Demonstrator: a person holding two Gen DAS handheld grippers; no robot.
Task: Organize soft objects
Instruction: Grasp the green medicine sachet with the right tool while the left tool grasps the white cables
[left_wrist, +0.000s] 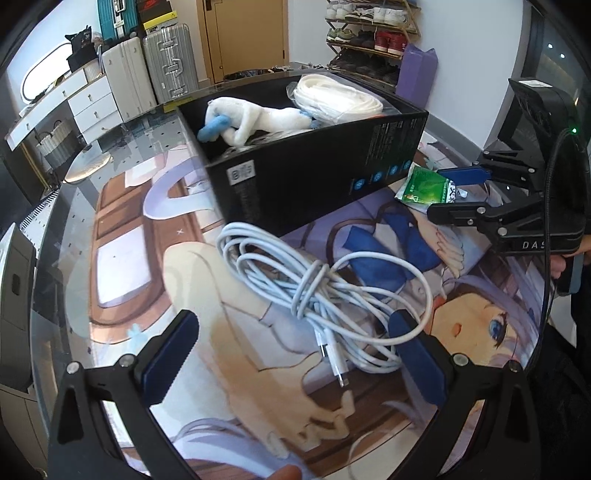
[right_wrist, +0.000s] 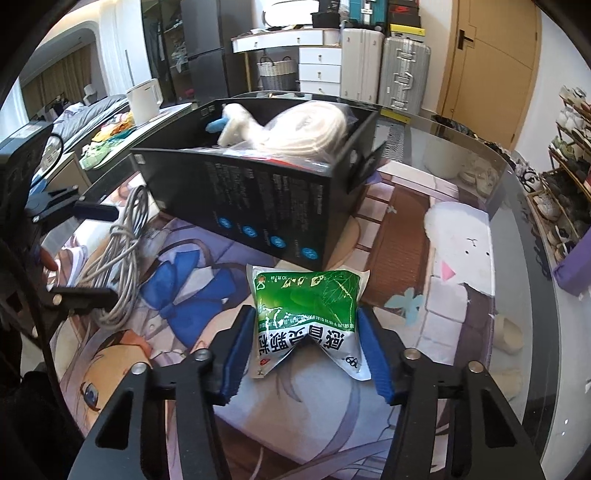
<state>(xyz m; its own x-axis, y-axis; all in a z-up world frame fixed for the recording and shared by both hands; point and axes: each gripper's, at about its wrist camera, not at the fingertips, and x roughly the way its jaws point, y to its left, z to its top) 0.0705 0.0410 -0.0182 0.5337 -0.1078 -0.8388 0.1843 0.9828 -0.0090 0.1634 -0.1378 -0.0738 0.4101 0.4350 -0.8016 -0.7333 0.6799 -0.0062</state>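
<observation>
The right tool (right_wrist: 306, 350) pinches the soft, crinkly green sachet (right_wrist: 308, 317) at its near sides; the left tool (left_wrist: 291, 354) gapes over the limp cable bundle (left_wrist: 325, 295).

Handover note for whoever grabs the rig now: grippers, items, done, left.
Right gripper: shut on the green sachet, still on the mat beside the black box.
Left gripper: open, straddling the white cable bundle, not gripping.
Done: plush toy and bagged white roll are in the box.
Left: box the sachet, then the cable.
</observation>
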